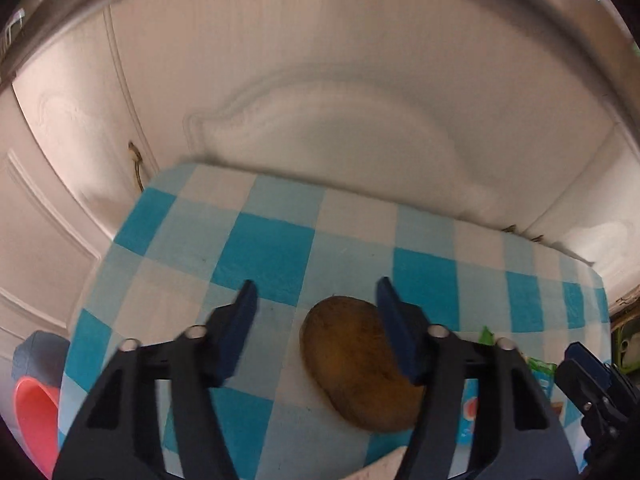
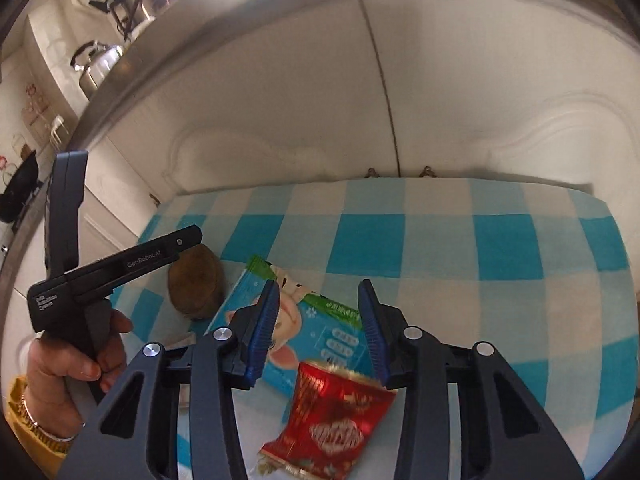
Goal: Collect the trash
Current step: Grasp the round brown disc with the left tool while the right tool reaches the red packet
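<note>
Fingers of the left gripper stand half open astride the potato on the cloth, right gripper narrowed, ungripping, above the red wrapper; round potato may roll free, wrapper slide away

My right gripper over checked cloth, jaws apart, red wrapper below them, not pinched. Blue packet underneath. Brown potato left. My left hand grips other tool.
</note>
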Demonstrator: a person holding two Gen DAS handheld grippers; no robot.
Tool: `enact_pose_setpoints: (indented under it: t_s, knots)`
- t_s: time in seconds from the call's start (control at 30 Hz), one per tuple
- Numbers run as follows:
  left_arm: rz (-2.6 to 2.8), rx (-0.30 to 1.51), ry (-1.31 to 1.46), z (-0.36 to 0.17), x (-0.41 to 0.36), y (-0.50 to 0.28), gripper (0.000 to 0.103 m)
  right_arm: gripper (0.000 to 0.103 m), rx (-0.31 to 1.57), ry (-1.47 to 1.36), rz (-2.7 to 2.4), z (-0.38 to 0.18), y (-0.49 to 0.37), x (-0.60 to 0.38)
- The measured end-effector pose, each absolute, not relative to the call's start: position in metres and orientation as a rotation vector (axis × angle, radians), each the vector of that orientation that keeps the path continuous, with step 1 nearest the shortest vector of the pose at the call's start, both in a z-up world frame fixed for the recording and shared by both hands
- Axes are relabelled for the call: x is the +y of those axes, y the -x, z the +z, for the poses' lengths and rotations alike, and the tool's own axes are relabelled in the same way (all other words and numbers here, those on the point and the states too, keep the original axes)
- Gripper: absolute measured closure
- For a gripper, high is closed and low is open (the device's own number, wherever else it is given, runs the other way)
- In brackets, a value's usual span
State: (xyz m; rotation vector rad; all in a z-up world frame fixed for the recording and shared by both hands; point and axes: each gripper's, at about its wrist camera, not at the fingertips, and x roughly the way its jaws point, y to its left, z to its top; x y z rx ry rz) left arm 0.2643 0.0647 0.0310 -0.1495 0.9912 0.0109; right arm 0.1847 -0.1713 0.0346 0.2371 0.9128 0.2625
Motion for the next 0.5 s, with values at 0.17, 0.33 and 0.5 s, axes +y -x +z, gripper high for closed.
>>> enact_pose_setpoints:
  t_s: [0.17, 0.33, 0.5]
  knots:
    - [-0.017, 0.961, 0.100, 0.033, 0.056, -0.257, 0.060, 0.061, 0.978, -0.183, 0.277, 0.016, -0.195, -0.160]
    - [-0.049, 0.941, 0.025, 0.037, 0.045, -0.244, 0.069, 0.061, 0.981, -0.142, 0.325, 0.013, -0.181, -0.151]
    - [-0.087, 0.938, -0.007, 0.039, 0.044, -0.225, 0.069, 0.061, 0.982, -0.124, 0.375, 0.013, -0.161, -0.142]
